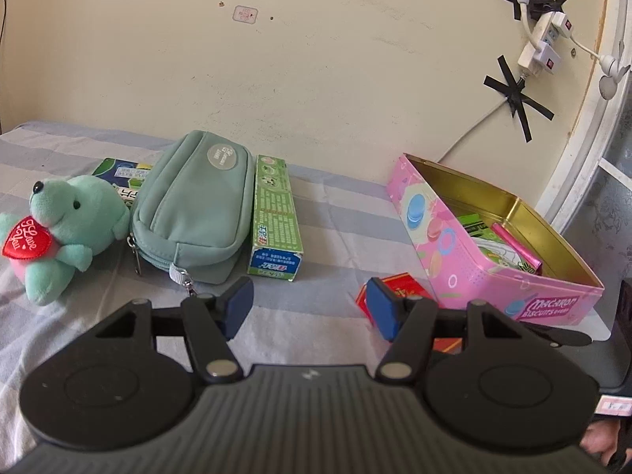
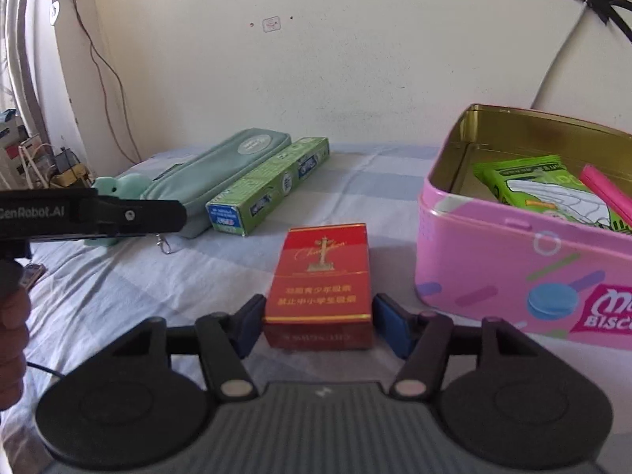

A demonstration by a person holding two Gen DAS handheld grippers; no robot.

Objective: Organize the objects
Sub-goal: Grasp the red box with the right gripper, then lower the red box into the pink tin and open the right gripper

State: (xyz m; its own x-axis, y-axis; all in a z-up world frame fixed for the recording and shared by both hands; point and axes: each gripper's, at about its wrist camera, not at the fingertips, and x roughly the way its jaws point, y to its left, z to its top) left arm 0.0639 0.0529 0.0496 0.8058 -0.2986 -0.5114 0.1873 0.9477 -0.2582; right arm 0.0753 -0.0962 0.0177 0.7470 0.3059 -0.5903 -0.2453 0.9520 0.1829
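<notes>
Red pack [image 2: 322, 276] between fingers [image 2: 389, 326], pink tin [image 2: 513, 276] beside

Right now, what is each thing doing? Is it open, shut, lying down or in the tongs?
Pink tin: lid off, open, snack packets inside.
Red box: lying flat on the bedsheet, between the right tongs, not squeezed.
Right tongs: open, either side of the red box.
Left tongs: open, empty.
Green pouch: zipped shut, lying down.
Toothpaste box: closed, lying flat.
Teddy: lying beside the pouch.
</notes>
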